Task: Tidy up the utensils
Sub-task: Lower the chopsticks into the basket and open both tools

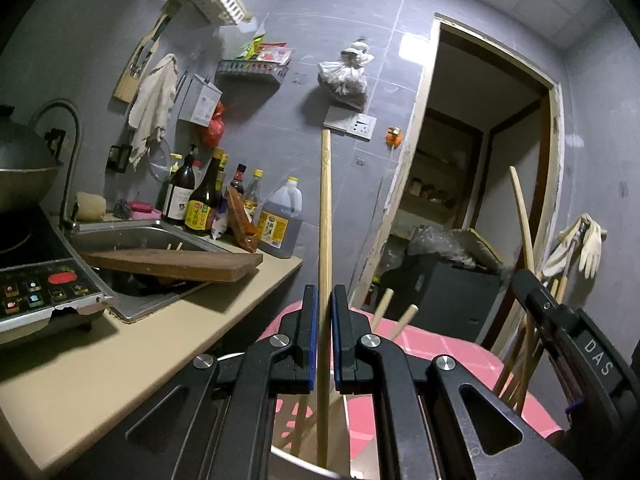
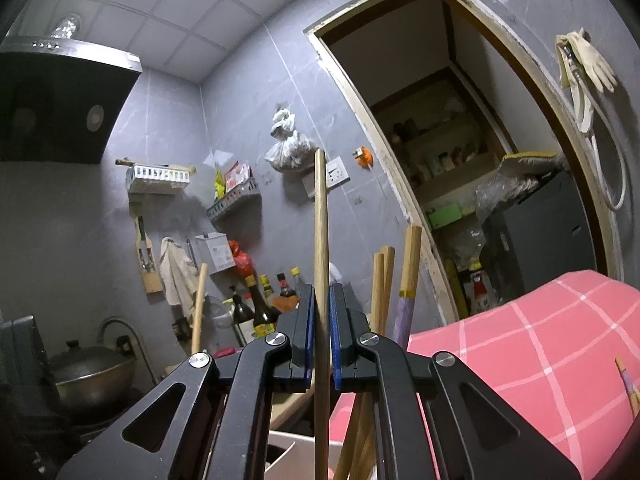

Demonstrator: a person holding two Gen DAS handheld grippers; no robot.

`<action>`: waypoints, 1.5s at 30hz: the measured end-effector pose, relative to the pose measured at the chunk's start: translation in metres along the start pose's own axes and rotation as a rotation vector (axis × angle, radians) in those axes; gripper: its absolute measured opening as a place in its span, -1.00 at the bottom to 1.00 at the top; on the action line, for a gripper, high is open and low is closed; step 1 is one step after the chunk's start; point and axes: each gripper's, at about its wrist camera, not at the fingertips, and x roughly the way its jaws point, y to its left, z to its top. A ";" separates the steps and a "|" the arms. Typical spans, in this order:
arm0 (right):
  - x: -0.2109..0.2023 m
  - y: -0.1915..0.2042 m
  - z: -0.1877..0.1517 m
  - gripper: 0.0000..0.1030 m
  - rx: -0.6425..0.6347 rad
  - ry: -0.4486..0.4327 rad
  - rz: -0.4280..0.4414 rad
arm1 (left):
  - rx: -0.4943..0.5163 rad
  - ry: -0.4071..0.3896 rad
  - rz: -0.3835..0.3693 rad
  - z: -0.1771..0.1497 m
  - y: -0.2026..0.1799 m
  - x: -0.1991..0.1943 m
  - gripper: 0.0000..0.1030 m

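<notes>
I have 2 chopsticks up: my left gripper [image 1: 323, 334] pinches 1 chopstick [image 1: 325, 216] upright mid-shaft, my right gripper [image 2: 320, 330] pinches another [image 2: 321, 216]. Both tips dip toward the white holder [image 2: 280, 446] beneath. Light, stiff, smooth wood, I judge; mid-shaft hold prevents pivoting.

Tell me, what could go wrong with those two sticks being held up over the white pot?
1. The left hand-held gripper pinches its chopstick low on its length, so the long top may wobble or slip.
2. The right hand-held gripper holds its chopstick beside other sticks standing in the white holder; lowering it might knock them.
3. The pink basket sits close and could get bumped.
</notes>
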 end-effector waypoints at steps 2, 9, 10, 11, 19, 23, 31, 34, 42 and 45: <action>-0.003 -0.002 0.000 -0.90 0.009 0.012 0.008 | 0.010 0.001 -0.002 -0.003 -0.003 -0.001 -0.91; -0.014 -0.004 0.003 -0.90 0.019 0.051 0.032 | 0.023 0.008 -0.001 -0.009 -0.006 0.000 -0.91; -0.015 -0.004 0.003 -0.90 0.018 0.056 0.028 | 0.026 0.009 -0.001 -0.010 -0.007 -0.001 -0.91; -0.016 -0.005 0.003 -0.90 0.014 0.066 0.022 | 0.030 0.010 -0.002 -0.011 -0.007 -0.001 -0.91; -0.024 -0.001 0.001 -0.90 -0.027 0.114 0.017 | 0.040 0.013 -0.007 -0.015 -0.010 -0.005 -0.91; -0.029 0.001 0.000 -0.90 -0.048 0.141 0.011 | 0.046 0.019 -0.002 -0.016 -0.011 -0.005 -0.91; -0.032 0.001 -0.003 -0.90 -0.075 0.181 0.006 | 0.072 0.036 -0.005 -0.019 -0.012 -0.009 -0.91; -0.032 0.001 -0.004 -0.90 -0.074 0.194 0.010 | 0.074 0.042 -0.015 -0.019 -0.011 -0.010 -0.91; -0.035 0.001 -0.005 -0.89 -0.069 0.209 0.010 | 0.064 0.050 -0.032 -0.018 -0.008 -0.015 -0.89; -0.034 0.001 -0.005 -0.89 -0.071 0.211 0.009 | 0.065 0.053 -0.036 -0.018 -0.006 -0.016 -0.88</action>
